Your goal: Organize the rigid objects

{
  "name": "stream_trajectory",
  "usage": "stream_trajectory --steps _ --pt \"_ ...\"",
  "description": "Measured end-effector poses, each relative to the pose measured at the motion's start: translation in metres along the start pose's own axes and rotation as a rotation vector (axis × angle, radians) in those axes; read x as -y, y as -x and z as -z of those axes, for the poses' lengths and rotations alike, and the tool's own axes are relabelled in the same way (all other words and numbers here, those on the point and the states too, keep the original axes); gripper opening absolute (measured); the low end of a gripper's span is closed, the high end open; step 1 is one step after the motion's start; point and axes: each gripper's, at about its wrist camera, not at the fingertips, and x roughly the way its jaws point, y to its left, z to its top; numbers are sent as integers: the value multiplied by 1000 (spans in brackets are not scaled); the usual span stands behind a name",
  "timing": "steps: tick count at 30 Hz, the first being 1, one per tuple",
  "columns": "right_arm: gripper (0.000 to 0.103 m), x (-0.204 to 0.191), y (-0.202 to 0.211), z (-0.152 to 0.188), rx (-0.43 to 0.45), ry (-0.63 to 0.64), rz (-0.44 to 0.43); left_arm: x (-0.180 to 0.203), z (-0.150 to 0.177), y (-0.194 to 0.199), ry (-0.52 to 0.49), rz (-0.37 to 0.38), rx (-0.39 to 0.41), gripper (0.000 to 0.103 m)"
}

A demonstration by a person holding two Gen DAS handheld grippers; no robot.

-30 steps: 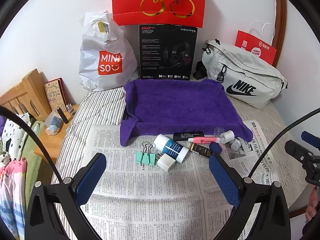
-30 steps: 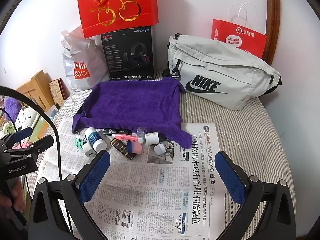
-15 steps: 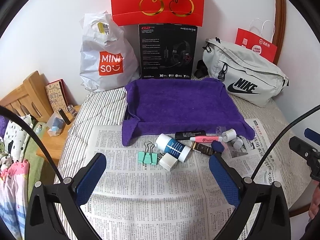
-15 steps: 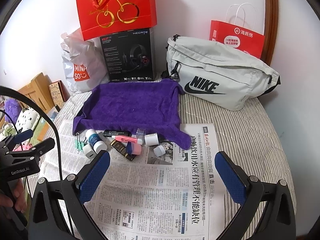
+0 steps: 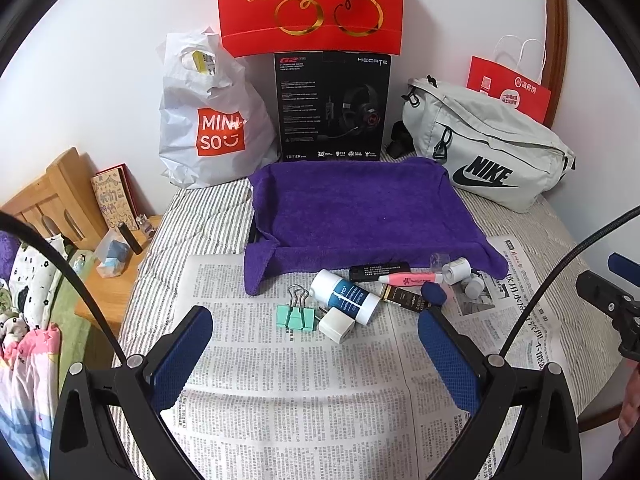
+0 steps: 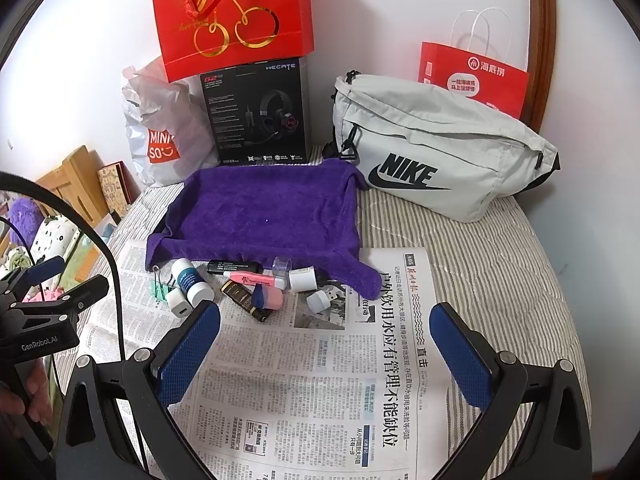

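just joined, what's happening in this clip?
A person holds a gripper in each hand over a newspaper spread on a striped bed. Both the left gripper and right gripper are open and empty; nothing is grasped yet. A cluster of small items lies at the near edge of a purple-towel-lined tray: a green binder clip, a white charger cube, a white-and-blue bottle and a pink highlighter. The tray holds nothing yet.

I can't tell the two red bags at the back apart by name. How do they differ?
The cherry bag sits on top of the black headset box; the small red bag stands behind the grey Nike pouch. The cherry bag has gold artwork and red cord handles; the small red bag has white print and white handles. Both are red paper bags against the wall.
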Motion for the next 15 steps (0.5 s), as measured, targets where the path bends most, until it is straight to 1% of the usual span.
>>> stream_trajectory --steps 15 --pt "103 -2 1 -1 3 11 -2 2 0 0 -9 -3 -5 103"
